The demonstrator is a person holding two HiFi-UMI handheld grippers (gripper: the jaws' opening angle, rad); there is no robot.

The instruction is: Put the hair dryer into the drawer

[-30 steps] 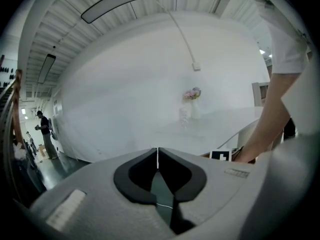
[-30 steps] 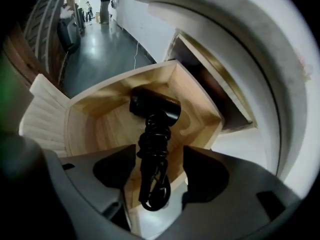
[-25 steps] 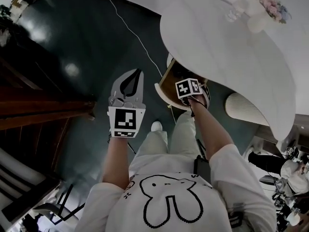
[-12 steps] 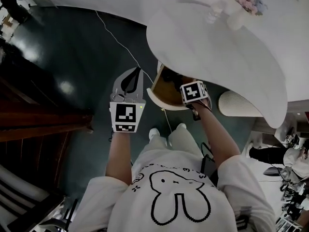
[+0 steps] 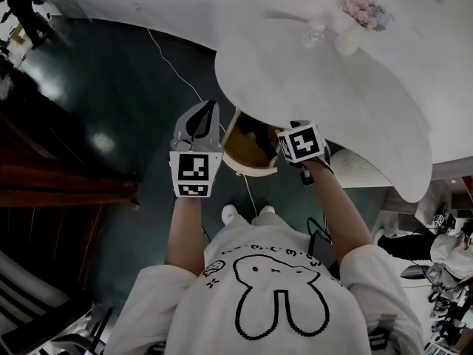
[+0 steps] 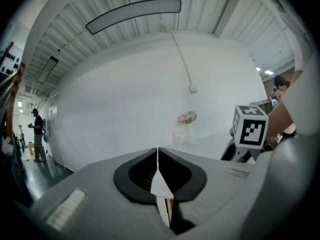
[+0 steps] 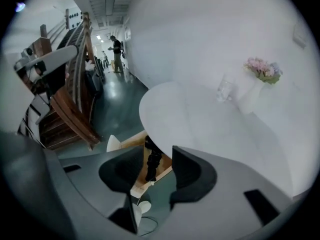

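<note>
The drawer (image 5: 238,158) stands pulled out from under the white table, its wooden inside showing. A black hair dryer (image 7: 151,159) lies in it, also dark in the head view (image 5: 259,133). My right gripper (image 5: 290,142) hangs above the drawer and points steeply down. Its jaws (image 7: 157,166) stand apart and are closing, with nothing between them; the hair dryer lies well below. My left gripper (image 5: 208,111) is left of the drawer, held about level. Its jaws (image 6: 158,152) meet at the tips with nothing in them.
The white oval table (image 5: 325,80) carries a vase of flowers (image 5: 358,12) and a glass (image 5: 316,29). A white cable (image 5: 177,69) runs over the dark floor. Wooden stairs (image 5: 59,191) are at the left, a ribbed white object (image 5: 362,170) under the table's right.
Both grippers have risen. The right one has lifted away from the drawer, leaving the hair dryer inside. The person stands taller and the table has slid left in the head view.
</note>
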